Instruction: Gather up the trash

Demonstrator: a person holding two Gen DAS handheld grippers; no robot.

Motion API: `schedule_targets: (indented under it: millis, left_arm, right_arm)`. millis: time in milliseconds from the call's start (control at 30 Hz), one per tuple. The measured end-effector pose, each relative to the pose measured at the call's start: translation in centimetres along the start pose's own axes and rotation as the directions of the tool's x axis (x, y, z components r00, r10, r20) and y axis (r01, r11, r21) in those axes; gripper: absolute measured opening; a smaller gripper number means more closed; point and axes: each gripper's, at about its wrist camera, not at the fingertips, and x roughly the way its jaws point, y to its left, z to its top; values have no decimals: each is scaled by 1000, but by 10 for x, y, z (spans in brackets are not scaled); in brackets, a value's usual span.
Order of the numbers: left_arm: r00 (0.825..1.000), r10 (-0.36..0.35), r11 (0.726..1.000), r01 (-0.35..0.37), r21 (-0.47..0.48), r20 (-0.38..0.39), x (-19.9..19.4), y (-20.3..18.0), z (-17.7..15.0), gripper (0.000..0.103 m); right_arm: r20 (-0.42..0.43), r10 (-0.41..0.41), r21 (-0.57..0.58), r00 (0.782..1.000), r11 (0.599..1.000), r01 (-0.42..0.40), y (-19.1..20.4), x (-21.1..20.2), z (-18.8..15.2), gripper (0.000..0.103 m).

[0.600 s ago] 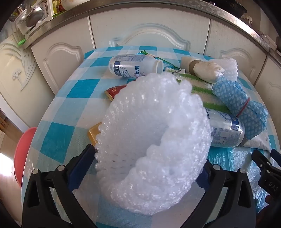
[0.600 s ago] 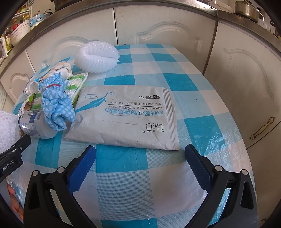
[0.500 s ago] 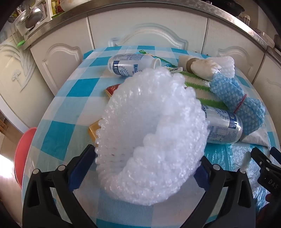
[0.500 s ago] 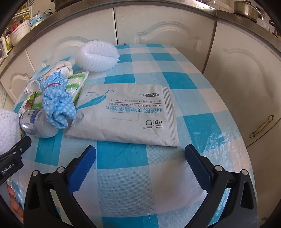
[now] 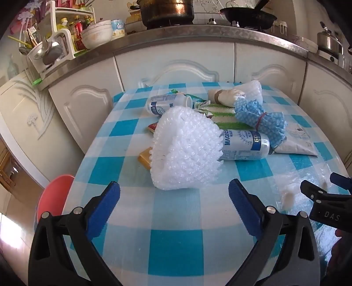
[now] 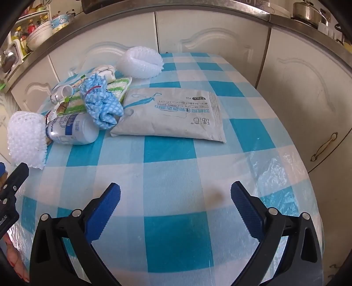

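A white foam net point(image 5: 187, 151) lies on the checked tablecloth just beyond my left gripper point(image 5: 175, 198), which stands open and holds nothing. Behind the net are a blue-and-white bottle point(image 5: 244, 145), a second bottle point(image 5: 167, 104), a blue cloth bundle point(image 5: 259, 120) and yellow point(image 5: 145, 157) and red point(image 5: 153, 126) wrappers. My right gripper point(image 6: 176, 202) hangs open above bare cloth, a good way short of a grey wipes packet point(image 6: 173, 114). The right wrist view also has the near net point(image 6: 26, 138), the bottle point(image 6: 70, 129), the bundle point(image 6: 101, 105) and a second foam net point(image 6: 140, 62) at the back.
White cabinet doors point(image 5: 171, 66) close off the table's far side and right side point(image 6: 308, 99). A red round object point(image 5: 55, 198) sits low beside the table's left edge. Pots and bowls stand on the counter point(image 5: 167, 13). Clear plastic film point(image 6: 270, 167) covers the cloth's right edge.
The foam net, earlier large between my left jaws, now lies on the table ahead of them; the left gripper has drawn back and tipped up. The right gripper has drawn back from the packet.
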Motion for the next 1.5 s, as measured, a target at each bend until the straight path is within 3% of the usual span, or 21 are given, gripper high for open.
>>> schedule_targets:
  millis: [267,533,867,1133,1333,1500]
  left_arm:
    - [995,3,1000,-2,-11,99,-54,15,-9,99]
    - [985,6,999,1,-41,172,-99,35,-14,99]
    - [967,66,995,-45,-90,246,-146,60,-17,99]
    - [946,83,994,-56,-93,314,-172,65,-19,99]
    - [932,96,994,-70,-86,349,-185,64,-20,99]
    - [931,93,994,-67,-86,354,-187,63,-21,99]
  right_arm:
    - [134,7,-10,991,1000,-6,8,-64,-7,99]
    - [270,34,-52,962,998,-20,21,-136,-9,99]
    - [396,70,-84,916,996,-40,36,-205,-16,99]
    - [461,76,-99,884,995,-33,41,-238,-25,99]
    - [479,75,-97,874,995,-32,42,-248,-27,99]
    - [483,77,-94,872,995,-36,41,-250,-28,99]
